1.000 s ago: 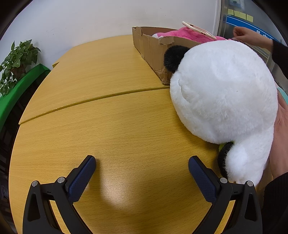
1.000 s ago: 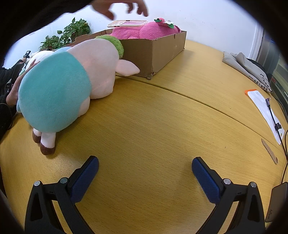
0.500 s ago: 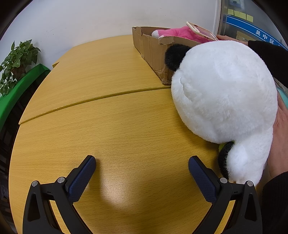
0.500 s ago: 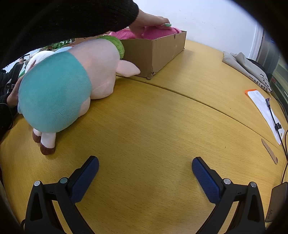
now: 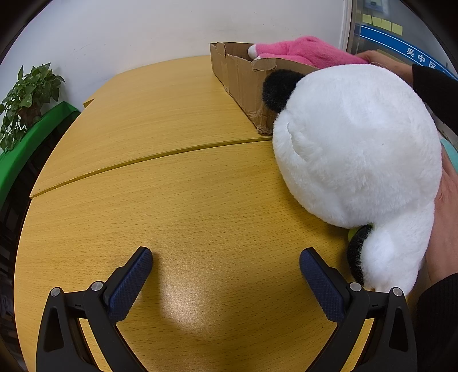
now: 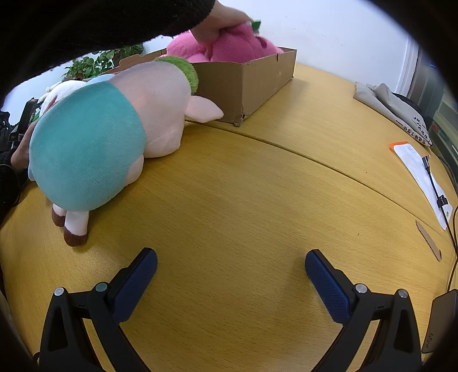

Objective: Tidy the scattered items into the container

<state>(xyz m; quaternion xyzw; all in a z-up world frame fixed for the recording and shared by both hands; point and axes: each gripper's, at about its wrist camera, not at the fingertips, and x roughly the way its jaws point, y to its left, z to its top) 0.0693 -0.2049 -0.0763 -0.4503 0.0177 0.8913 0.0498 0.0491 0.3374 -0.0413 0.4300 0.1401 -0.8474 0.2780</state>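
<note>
A cardboard box stands at the far side of the table and shows in the right wrist view too. A pink plush toy lies in it, and a bare hand grips that pink toy. A white plush panda lies right of my left gripper, which is open and empty. A pink plush with teal trousers lies left of my right gripper, also open and empty.
The wooden table has a seam across it. A hand rests against the panda. A potted plant stands at the left. Folded cloth, a white sheet with a cable and a dark device lie at the right.
A person's arm has reached over to the box and taken hold of the pink toy, lifting it a little. The phone that lay on it is gone from view. Both grippers have stayed put.
</note>
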